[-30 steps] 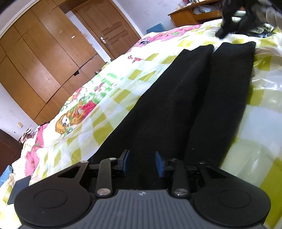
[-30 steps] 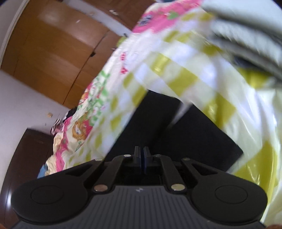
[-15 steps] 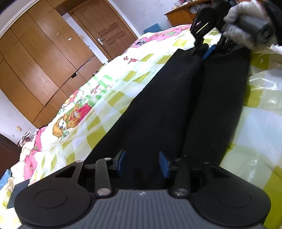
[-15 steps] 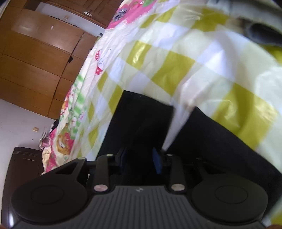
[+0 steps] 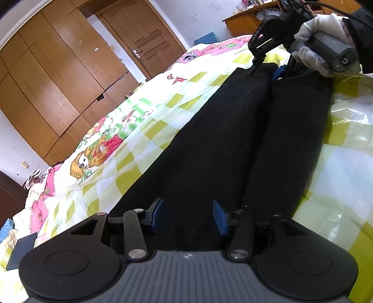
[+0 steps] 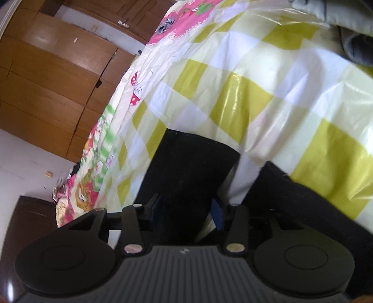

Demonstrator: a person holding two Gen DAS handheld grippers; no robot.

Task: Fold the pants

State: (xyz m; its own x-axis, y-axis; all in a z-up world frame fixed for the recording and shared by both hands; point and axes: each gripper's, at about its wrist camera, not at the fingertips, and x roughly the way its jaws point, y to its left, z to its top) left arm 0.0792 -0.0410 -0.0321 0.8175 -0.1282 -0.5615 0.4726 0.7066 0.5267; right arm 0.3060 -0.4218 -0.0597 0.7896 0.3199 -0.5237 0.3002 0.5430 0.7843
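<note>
Black pants (image 5: 233, 144) lie flat on the bed, both legs stretched away from the left wrist camera. My left gripper (image 5: 187, 218) is open, its blue pads on either side of the cloth at the near, waist end. My right gripper (image 6: 186, 211) is open over the hem of one leg (image 6: 188, 167); the other leg's hem (image 6: 291, 198) lies to its right. In the left wrist view the right gripper (image 5: 270, 67), held by a white-gloved hand (image 5: 314, 35), sits at the far leg ends.
A yellow-and-white checked bed cover with cartoon prints (image 5: 130, 130) lies under the pants. Wooden wardrobes (image 5: 51, 77) and a door (image 5: 139, 39) stand to the left. A wooden desk (image 5: 247, 21) is at the back. Grey clothing (image 6: 349, 28) lies beyond the hems.
My right gripper has opened and come down onto the leg hem. My left gripper has opened wider at the waist end.
</note>
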